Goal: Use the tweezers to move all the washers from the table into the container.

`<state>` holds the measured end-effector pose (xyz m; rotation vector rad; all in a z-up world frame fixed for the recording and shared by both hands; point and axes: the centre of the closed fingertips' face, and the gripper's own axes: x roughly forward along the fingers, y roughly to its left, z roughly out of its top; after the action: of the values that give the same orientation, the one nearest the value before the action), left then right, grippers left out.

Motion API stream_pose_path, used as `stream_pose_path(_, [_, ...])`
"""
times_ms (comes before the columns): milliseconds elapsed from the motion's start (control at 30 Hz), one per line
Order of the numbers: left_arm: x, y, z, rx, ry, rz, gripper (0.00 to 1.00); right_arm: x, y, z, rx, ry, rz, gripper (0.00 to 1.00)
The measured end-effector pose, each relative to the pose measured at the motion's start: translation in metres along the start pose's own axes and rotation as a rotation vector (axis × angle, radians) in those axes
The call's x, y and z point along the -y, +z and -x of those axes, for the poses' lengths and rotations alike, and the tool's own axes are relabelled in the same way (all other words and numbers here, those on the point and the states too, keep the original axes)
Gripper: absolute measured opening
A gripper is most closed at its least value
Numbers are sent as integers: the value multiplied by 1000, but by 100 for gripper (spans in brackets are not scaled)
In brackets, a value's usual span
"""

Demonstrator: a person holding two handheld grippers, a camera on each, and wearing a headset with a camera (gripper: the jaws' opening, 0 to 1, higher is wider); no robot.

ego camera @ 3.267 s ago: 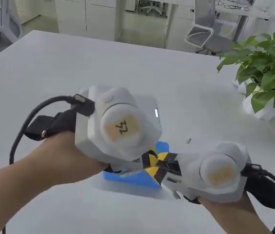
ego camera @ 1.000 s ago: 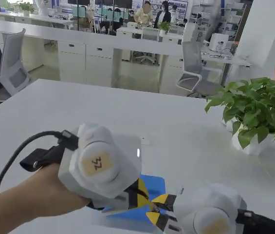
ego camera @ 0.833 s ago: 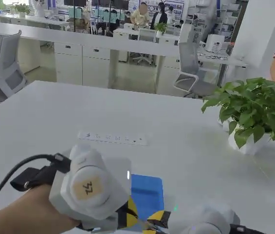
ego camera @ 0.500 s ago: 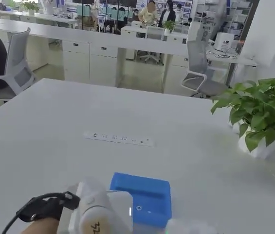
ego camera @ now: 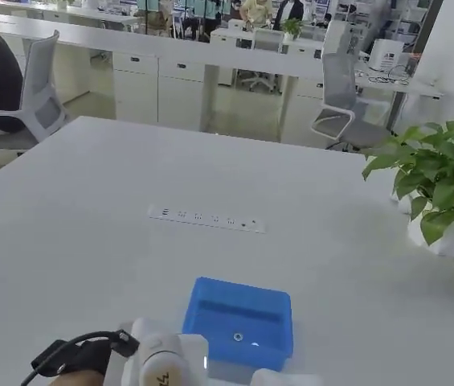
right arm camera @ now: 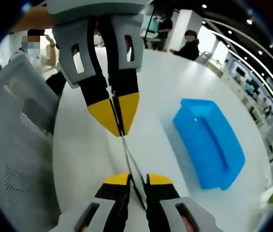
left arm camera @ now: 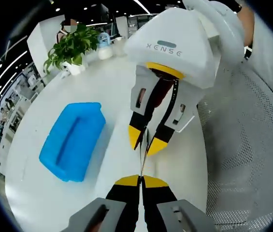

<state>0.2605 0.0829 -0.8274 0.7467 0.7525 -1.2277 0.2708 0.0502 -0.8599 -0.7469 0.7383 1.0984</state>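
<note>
Gripping the tweezers [left arm camera: 143, 153] from opposite ends, the left gripper [left arm camera: 141, 181] and the right gripper [right arm camera: 137, 181] face each other tip to tip, each with its jaws closed on the thin metal tool over the white table [ego camera: 90, 209]. The blue container [ego camera: 241, 322] sits on the table near them, with one small washer [ego camera: 237, 338] lying on its floor
</note>
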Motion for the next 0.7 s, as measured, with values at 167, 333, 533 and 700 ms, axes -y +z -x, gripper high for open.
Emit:
stream_pose_path(167, [5,-16,-17,-53,-13,14,0,-4,-3,-6,6,8,-22,10])
stream_pose_path(333, [5,-28,-29,-86,-2,48,0,-5,-2,-8,7,18,-83,11])
stream_pose_path(533, [8,-25,-23,-28,-24,106,1,1,6,3,64,-10,-151,16])
stream_pose_path(700, [12,-24,-24,9,-7,220,12,18,-4,29,99,-95,-249,18])
